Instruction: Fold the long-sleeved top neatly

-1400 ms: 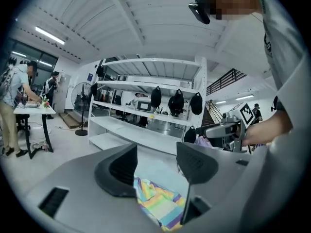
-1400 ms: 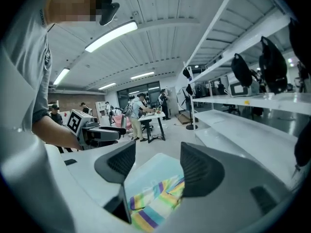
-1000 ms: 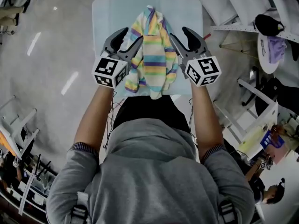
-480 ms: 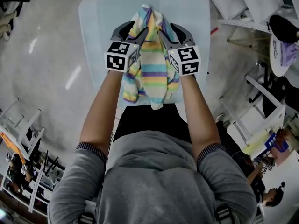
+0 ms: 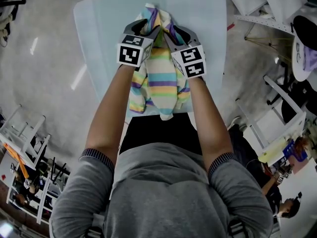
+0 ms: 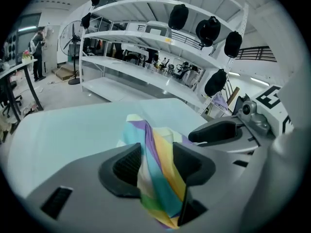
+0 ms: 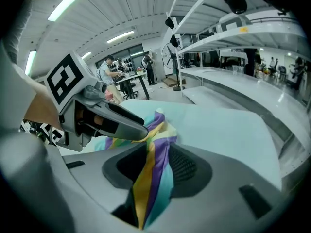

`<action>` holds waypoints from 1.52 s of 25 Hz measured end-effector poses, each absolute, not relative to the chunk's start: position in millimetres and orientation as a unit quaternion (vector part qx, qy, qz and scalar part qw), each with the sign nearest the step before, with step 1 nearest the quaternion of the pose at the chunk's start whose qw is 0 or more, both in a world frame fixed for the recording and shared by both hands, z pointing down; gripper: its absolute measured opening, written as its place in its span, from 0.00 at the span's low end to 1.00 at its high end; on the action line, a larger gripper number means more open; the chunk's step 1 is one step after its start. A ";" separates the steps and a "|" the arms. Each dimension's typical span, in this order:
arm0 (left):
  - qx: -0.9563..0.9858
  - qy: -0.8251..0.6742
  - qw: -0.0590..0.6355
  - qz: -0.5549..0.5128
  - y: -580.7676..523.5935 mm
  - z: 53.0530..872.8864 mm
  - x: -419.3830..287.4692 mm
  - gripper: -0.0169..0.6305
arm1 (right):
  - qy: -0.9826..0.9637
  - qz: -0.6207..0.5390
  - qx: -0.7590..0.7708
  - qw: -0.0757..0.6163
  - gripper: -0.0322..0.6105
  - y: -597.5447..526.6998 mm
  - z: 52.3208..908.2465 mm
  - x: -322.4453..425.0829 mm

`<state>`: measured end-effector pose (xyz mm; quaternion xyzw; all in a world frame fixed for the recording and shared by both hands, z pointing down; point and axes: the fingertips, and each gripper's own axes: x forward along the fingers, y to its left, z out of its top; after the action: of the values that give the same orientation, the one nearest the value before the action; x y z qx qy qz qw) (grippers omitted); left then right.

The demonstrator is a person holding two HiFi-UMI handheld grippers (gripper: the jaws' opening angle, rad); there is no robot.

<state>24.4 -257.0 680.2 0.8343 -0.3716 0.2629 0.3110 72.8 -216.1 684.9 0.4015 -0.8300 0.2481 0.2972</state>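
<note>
A long-sleeved top [image 5: 161, 78] with pastel stripes lies bunched on the pale blue table [image 5: 99, 24]. Its lower end hangs over the near edge. My left gripper [image 5: 147, 28] and right gripper [image 5: 174, 33] sit side by side at the far end of the top, pointing steeply down. In the left gripper view a fold of the top [image 6: 158, 178] runs between the jaws of the left gripper [image 6: 158, 161]. In the right gripper view another fold [image 7: 150, 178] stands between the jaws of the right gripper [image 7: 155, 166], with a dark gap on its left side. Both pairs of jaws have just been closing around the fabric.
White frames and stools [image 5: 277, 118] stand on the floor to the right of the table. Long white shelving racks [image 6: 146, 76] run beyond the table's far side. A person [image 7: 108, 72] stands at a far desk. The holder's body is against the near edge.
Both grippers came down from above the table onto the far end of the top and drew closer together. Their jaws narrowed around folds of fabric.
</note>
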 end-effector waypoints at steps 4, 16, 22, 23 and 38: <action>0.826 -0.374 0.312 0.284 -256.1 695.7 22.4 0.25 | -0.824 0.257 0.402 0.307 0.17 -219.6 697.6 74.5; 0.812 -0.434 0.280 0.273 -263.3 658.6 -52.3 0.07 | -0.811 0.235 0.448 0.295 0.09 -247.2 657.8 129.2; 0.814 -0.458 0.253 0.252 -271.1 621.2 -83.3 0.07 | -0.823 0.214 0.444 0.282 0.09 -254.7 626.9 137.0; 0.819 -0.457 0.244 0.246 -271.6 610.1 -85.5 0.07 | -0.828 0.207 0.440 0.278 0.09 -254.7 617.0 135.2; 0.890 -0.433 0.082 0.116 -224.8 353.9 -115.0 0.07 | -0.909 0.042 0.366 0.196 0.08 -211.4 371.3 111.6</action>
<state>-115.0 -224.8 353.9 0.8899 -0.4335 0.1165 0.0818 111.6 -211.4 371.3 0.3664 -0.9086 0.0419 0.1963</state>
